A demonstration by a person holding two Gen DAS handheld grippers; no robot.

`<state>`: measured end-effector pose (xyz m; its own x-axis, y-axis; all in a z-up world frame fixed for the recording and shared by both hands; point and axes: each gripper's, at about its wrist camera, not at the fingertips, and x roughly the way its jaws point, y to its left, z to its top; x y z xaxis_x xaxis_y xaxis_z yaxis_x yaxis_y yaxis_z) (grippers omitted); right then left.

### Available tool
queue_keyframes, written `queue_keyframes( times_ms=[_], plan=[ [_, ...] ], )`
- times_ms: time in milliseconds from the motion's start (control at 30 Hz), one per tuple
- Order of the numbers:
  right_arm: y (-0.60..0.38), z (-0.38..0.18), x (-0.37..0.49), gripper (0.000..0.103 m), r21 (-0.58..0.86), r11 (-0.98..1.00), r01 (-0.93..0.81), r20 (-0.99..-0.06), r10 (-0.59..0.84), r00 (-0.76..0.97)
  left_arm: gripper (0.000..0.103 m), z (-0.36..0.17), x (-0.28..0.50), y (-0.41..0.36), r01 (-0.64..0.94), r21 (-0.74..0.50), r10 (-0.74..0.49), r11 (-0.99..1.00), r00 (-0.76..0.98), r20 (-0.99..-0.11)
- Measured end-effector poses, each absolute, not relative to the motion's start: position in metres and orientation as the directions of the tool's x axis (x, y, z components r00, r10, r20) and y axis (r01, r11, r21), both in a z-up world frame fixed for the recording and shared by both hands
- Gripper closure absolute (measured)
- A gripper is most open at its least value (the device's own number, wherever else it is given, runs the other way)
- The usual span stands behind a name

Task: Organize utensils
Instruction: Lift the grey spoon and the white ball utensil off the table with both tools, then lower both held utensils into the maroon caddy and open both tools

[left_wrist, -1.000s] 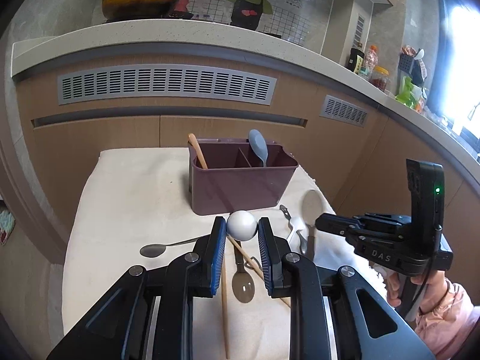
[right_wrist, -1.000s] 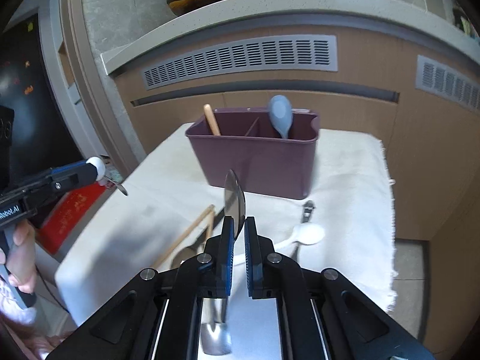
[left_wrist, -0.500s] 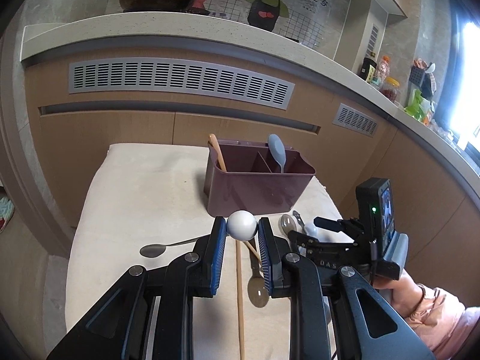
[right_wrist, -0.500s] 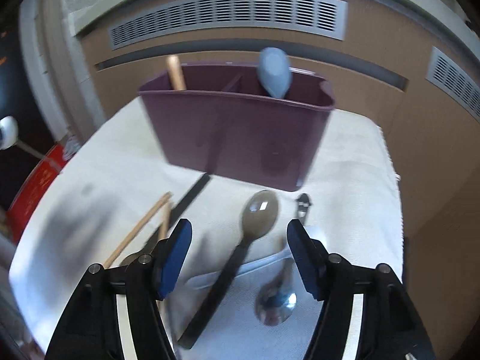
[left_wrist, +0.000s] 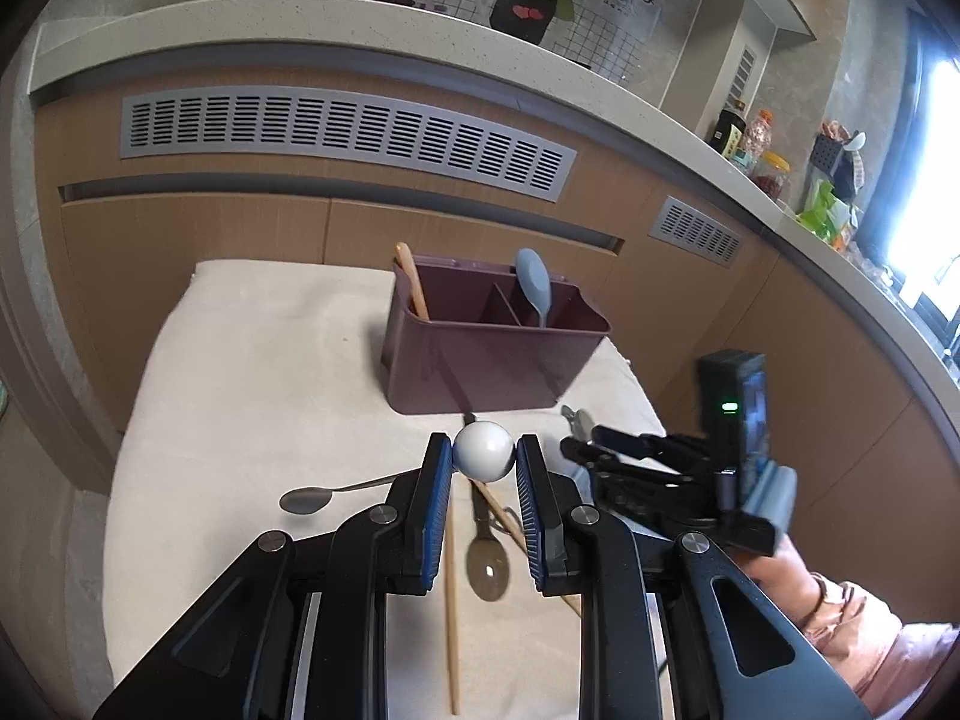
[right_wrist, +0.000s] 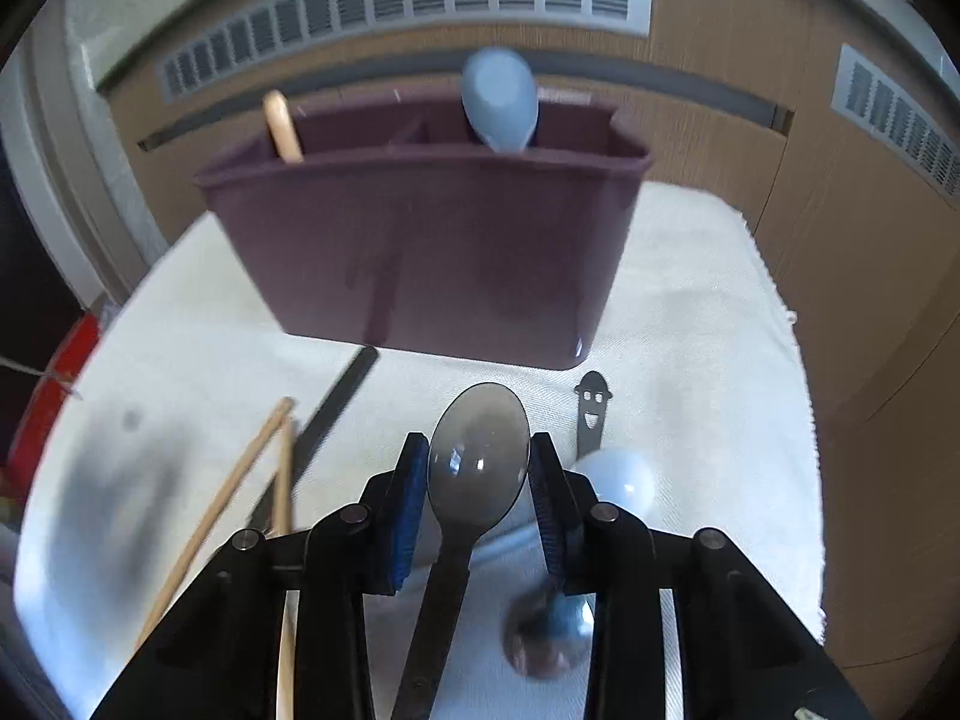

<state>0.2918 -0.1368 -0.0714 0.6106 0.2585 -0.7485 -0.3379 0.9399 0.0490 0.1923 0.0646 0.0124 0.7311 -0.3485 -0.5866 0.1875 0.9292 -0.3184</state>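
A maroon utensil caddy (left_wrist: 492, 360) (right_wrist: 420, 252) stands on a white cloth, holding a wooden utensil (left_wrist: 411, 279) and a pale blue spoon (left_wrist: 534, 288). My left gripper (left_wrist: 483, 462) is shut on a utensil's white ball end (left_wrist: 483, 451) above the cloth. My right gripper (right_wrist: 479, 462) is open, low over the cloth, its fingers on either side of a dark translucent spoon (right_wrist: 474, 468); it also shows in the left wrist view (left_wrist: 600, 450).
On the cloth lie wooden chopsticks (right_wrist: 240, 480) (left_wrist: 450, 600), a dark spoon (left_wrist: 489, 558), a metal spoon (left_wrist: 306, 499), a white spoon (right_wrist: 618, 480), a smiley-handled metal spoon (right_wrist: 591, 408) and a black handle (right_wrist: 342, 390). Wooden cabinets rise behind.
My right gripper held a spoon upright, then opened and dropped low toward the caddy; it now straddles the dark spoon. My left gripper rose and drew back slightly, still holding the white ball.
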Motion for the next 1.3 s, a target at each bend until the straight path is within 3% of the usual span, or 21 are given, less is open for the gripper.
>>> queue_keyframes(
  times_ms=[267, 533, 667, 833, 1067, 1300],
  plan=[
    [-0.168, 0.019, 0.225, 0.073, 0.011, 0.923, -0.386, -0.554, 0.326, 0.766, 0.08, 0.048, 0.188, 0.041, 0.288, -0.389, -0.47, 0.875, 0.693, -0.546],
    [-0.169, 0.157, 0.235, 0.073, -0.099, 0.932, -0.349, -0.259, 0.315, 0.913, 0.08, 0.172, 0.221, 0.026, 0.456, -0.435, -0.614, 0.777, 0.702, -0.36],
    [-0.165, 0.2, 0.258, 0.073, -0.149, 0.943, -0.297, -0.187, 0.268, 0.945, 0.08, 0.202, 0.249, 0.032, 0.477, -0.457, -0.632, 0.751, 0.72, -0.287],
    [-0.16, 0.19, 0.29, 0.073, -0.156, 0.944, -0.292, -0.229, 0.253, 0.94, 0.08, 0.184, 0.294, 0.045, 0.473, -0.554, -0.685, 0.685, 0.677, -0.269],
    [-0.152, 0.12, 0.334, 0.073, -0.137, 0.942, -0.306, -0.354, 0.242, 0.903, 0.08, 0.101, 0.346, 0.057, 0.372, -0.682, -0.723, 0.63, 0.602, -0.34],
    [-0.144, 0.058, 0.364, 0.073, -0.112, 0.941, -0.318, -0.452, 0.237, 0.86, 0.08, 0.036, 0.36, 0.059, 0.326, -0.66, -0.679, 0.677, 0.622, -0.39]
  ],
)
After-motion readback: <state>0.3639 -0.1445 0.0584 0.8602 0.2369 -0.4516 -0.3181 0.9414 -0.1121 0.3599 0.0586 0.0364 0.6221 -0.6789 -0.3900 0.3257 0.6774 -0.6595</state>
